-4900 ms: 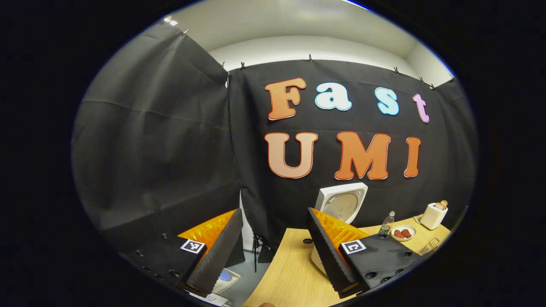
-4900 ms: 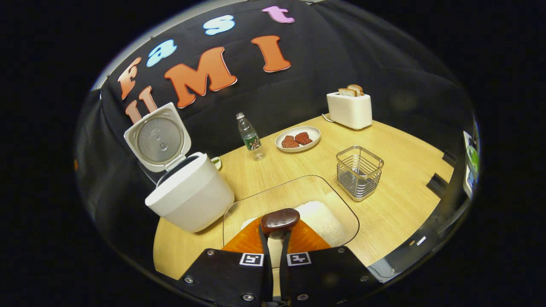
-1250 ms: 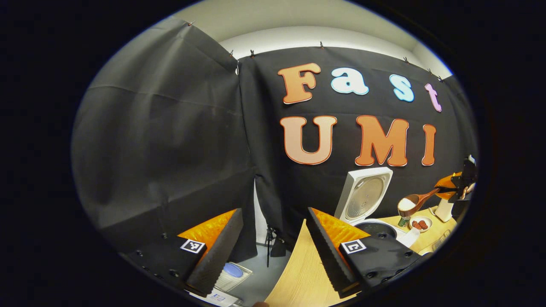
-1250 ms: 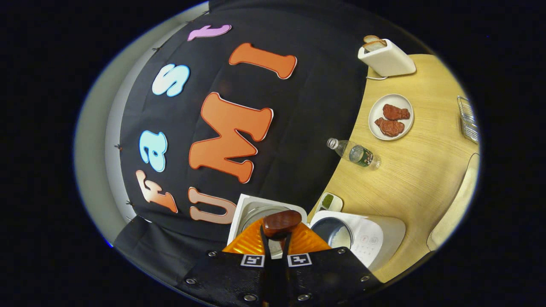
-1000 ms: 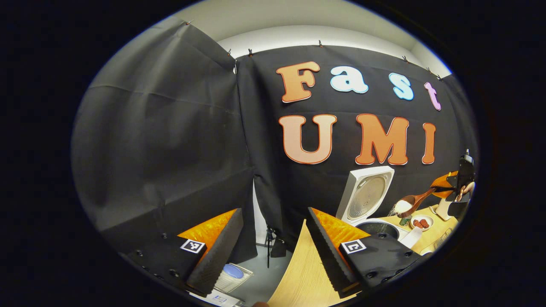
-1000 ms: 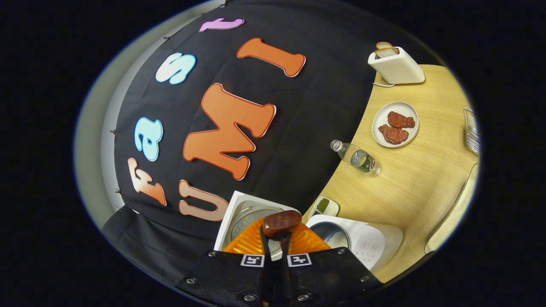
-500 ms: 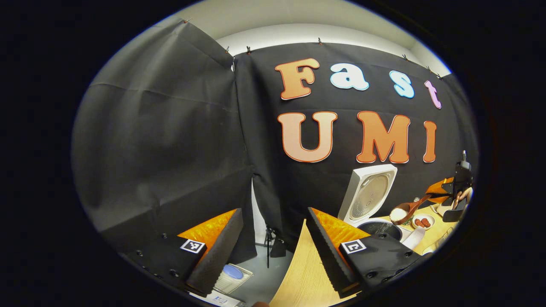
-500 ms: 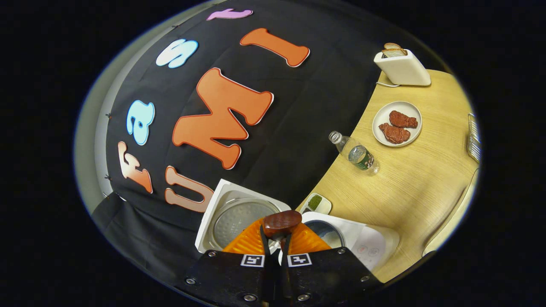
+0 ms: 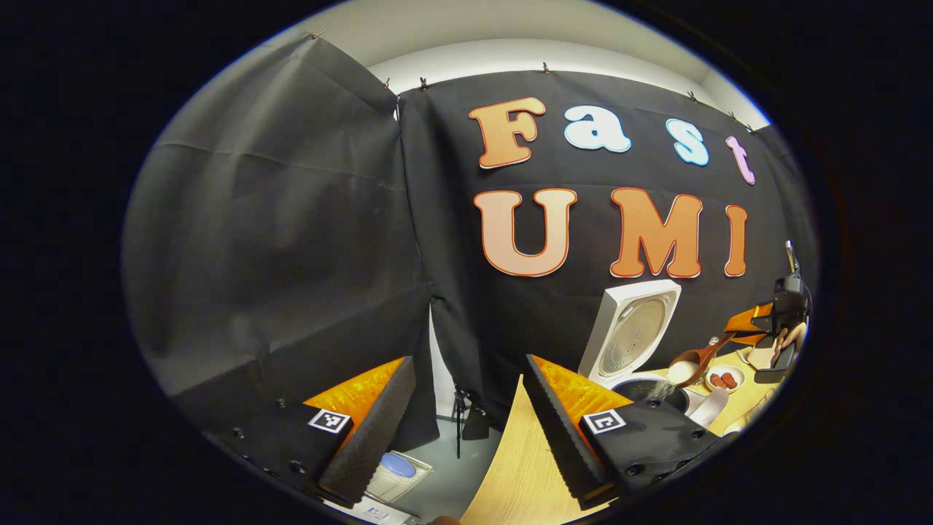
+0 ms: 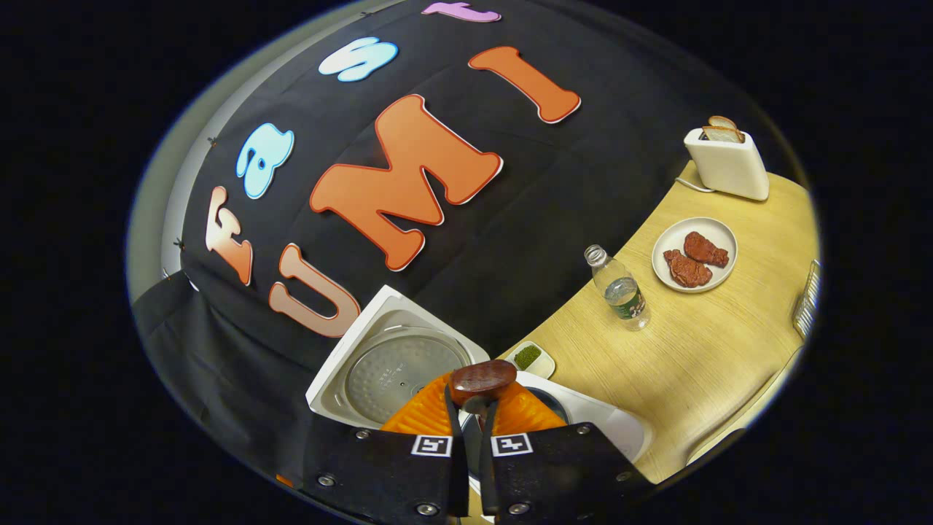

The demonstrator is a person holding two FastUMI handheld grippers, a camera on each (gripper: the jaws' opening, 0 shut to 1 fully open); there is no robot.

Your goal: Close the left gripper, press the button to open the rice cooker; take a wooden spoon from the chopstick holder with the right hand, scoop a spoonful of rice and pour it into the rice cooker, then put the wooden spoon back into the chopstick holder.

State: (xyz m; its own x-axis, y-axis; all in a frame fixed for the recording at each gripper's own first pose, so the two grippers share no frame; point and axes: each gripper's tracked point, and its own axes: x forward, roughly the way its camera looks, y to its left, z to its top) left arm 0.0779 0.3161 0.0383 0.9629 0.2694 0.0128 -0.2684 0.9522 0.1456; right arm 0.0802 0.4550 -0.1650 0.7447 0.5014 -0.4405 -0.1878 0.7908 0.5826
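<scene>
The white rice cooker stands with its lid raised. My right gripper is shut on the wooden spoon, directly above the cooker's pot. In the left gripper view the spoon's bowl holds white rice and is tipped over the pot, with grains falling from it. The right gripper and a hand show at the far right there. My left gripper is open and holds nothing, off the table's left end.
On the wooden table stand a water bottle, a plate of meat, a toaster with bread and a small green-filled dish. The wire chopstick holder sits at the right edge.
The right gripper carried the rice-filled spoon from the tray to above the cooker, then lowered and tipped it; rice now falls into the pot. The left gripper has barely moved.
</scene>
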